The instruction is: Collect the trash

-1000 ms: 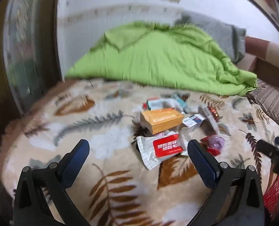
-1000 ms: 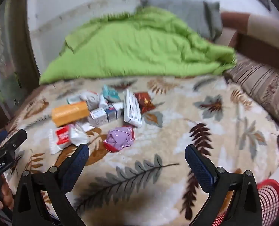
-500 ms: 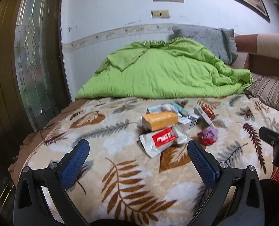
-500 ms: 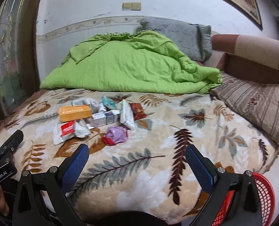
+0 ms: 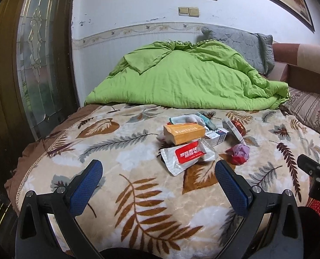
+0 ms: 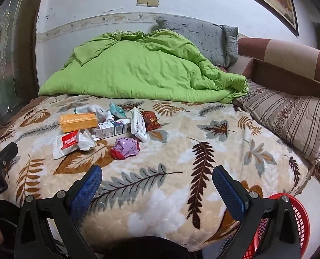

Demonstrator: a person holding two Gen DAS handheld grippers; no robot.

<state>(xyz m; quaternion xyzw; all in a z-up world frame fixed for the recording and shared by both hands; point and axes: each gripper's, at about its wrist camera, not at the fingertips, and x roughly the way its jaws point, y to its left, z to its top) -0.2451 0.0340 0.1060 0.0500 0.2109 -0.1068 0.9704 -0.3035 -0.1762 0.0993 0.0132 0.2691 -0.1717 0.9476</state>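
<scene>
Trash lies in a loose pile on the leaf-patterned blanket (image 5: 138, 194): an orange box (image 5: 184, 133) (image 6: 79, 122), a white pouch with a red label (image 5: 186, 156) (image 6: 66, 142), a white and blue carton (image 6: 112, 130), a long white box (image 6: 139, 127), a crumpled purple and red wrapper (image 5: 239, 153) (image 6: 125, 147), a dark red packet (image 6: 150, 119). My left gripper (image 5: 157, 177) is open, held back from the pile above the blanket's near part. My right gripper (image 6: 156, 179) is open too, nearer the bed's foot. A red mesh basket (image 6: 293, 224) sits low at the right.
A green duvet (image 6: 142, 71) is heaped at the bed's far side, with a grey pillow (image 6: 203, 36) behind it. A striped pillow (image 6: 289, 116) lies on the right. A glass-panelled door (image 5: 34, 54) stands to the left. The other gripper's black body (image 5: 317, 177) shows at the right edge.
Both grippers have pulled back and up from the pile, so the whole bed and wall now show. The trash has not moved and both stay open.
</scene>
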